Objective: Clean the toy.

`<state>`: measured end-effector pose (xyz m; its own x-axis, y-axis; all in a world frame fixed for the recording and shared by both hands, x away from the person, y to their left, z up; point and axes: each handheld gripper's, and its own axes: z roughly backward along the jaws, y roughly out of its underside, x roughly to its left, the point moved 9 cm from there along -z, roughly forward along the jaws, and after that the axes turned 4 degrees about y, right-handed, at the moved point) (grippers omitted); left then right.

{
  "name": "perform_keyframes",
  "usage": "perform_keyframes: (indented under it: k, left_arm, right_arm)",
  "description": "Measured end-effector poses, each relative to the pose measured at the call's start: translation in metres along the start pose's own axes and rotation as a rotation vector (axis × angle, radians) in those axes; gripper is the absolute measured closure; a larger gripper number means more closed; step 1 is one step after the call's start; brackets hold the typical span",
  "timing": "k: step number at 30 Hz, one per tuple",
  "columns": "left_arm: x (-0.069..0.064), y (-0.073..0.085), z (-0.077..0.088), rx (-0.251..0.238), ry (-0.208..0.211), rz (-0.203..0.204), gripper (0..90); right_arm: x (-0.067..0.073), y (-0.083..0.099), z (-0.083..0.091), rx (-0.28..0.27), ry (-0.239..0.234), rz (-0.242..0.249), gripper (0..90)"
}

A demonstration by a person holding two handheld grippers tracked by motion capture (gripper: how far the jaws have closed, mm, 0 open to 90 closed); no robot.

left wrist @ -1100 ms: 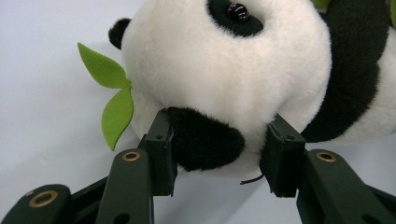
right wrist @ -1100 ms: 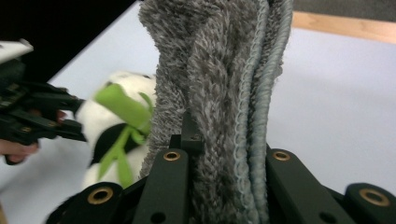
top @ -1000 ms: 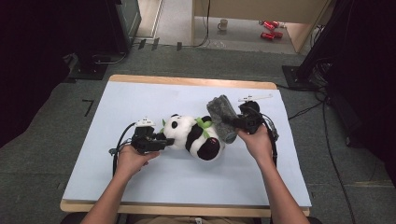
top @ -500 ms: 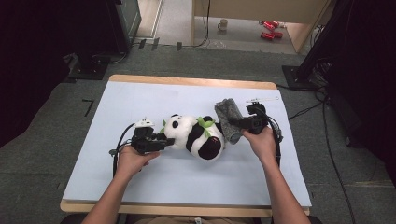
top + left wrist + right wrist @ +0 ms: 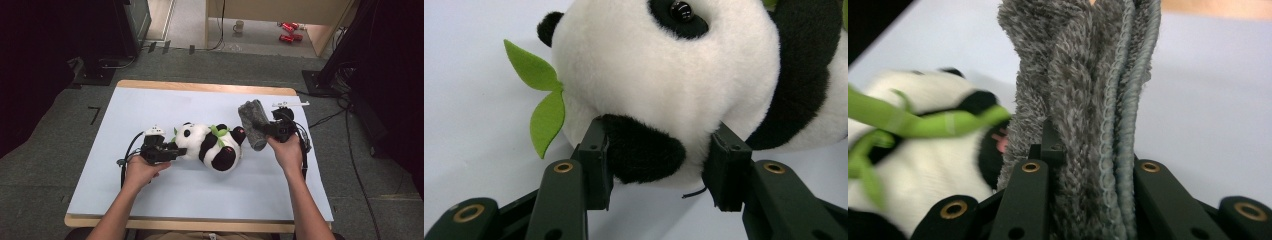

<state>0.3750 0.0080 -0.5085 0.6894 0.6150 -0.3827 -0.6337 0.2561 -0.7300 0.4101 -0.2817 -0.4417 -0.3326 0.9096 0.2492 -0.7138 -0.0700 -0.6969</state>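
Gripping panda's head (image 5: 664, 85) in left gripper (image 5: 659, 165) jaws, grey towel (image 5: 1088, 100) clamped in right gripper (image 5: 1088, 190) jaws.

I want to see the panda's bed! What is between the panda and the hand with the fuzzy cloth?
The grey cloth itself, shut in the right gripper, lies beside the panda; high view.

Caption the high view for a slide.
Left gripper clamps a plush panda's head while right gripper holds a grey cloth.
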Motion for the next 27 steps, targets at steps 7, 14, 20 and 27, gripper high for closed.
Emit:
perform_keyframes:
  k: [7,14,20,27]
  left_arm:
    - [0.000,0.000,0.000,0.000,-0.001,0.002,53.1]
    - [0.001,0.003,-0.001,0.025,-0.002,0.017,53.7]
    - [0.000,0.004,-0.003,0.039,-0.005,0.010,54.4]
    - [-0.001,0.004,-0.003,0.039,-0.009,0.011,54.3]
  right_arm:
    - [0.046,-0.005,0.000,-0.012,-0.099,0.086,77.9]
    - [0.076,0.020,-0.022,0.065,-0.121,0.183,77.8]
    - [0.071,0.039,-0.024,0.050,-0.104,0.193,78.0]
    - [0.057,0.060,-0.017,0.068,-0.086,0.218,78.3]
